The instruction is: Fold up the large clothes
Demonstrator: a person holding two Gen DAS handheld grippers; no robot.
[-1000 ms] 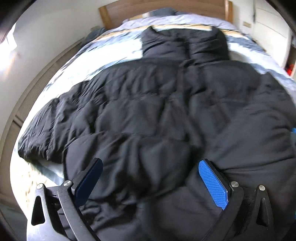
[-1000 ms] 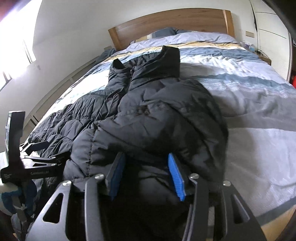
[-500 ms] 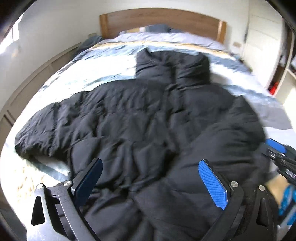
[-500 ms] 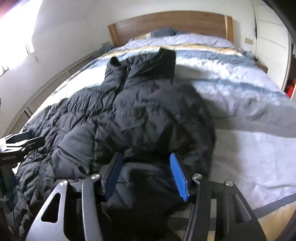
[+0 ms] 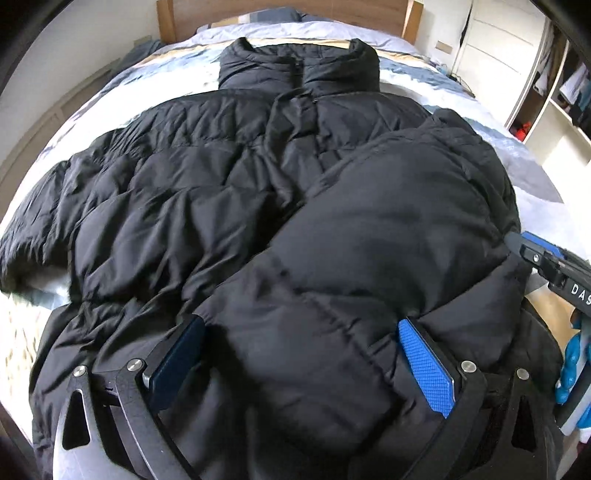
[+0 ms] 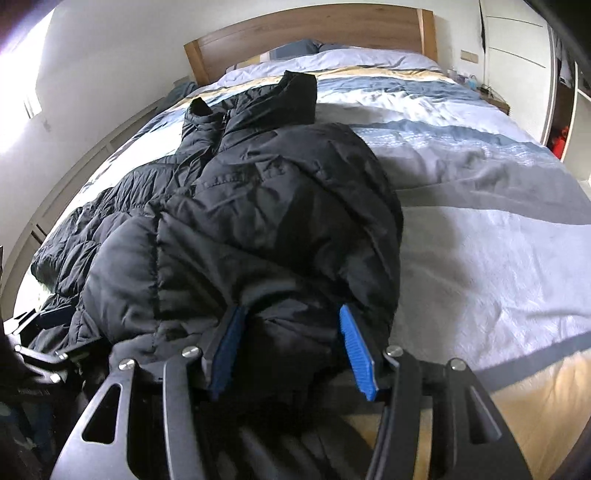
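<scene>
The bed [image 6: 480,229] is carrying the whole load: a black puffer jacket [image 5: 229,206] is lying front-up across the striped duvet [image 6: 424,122], collar toward the wooden headboard [image 6: 314,29]. Its right sleeve [image 5: 388,229] is lying folded in over the chest; the left sleeve [image 5: 33,236] is stretching out flat toward the bed's edge.

Risks, as I judge them:
- The padding is springy and the shell looks slick, so the folded sleeve is likely to creep open once pressure comes off.
- A thick bunch can squeeze out from between pads, so a lift may take only the top layer and leave the rest dragging.
- The hem is lying at the foot edge; a pull that way could slide the jacket off the bed.

Pose: the left hand-held gripper [image 5: 306,365] is pointing steeply down over the hem end, jaws standing wide, with jacket bulk bulging up between the blue pads [image 5: 424,369]; I cannot tell whether they are pressing on it. The right hand-held gripper [image 6: 291,350] is tilting down at the jacket's right hem corner, jaws about half apart and closing on a fat fold of padding.
</scene>
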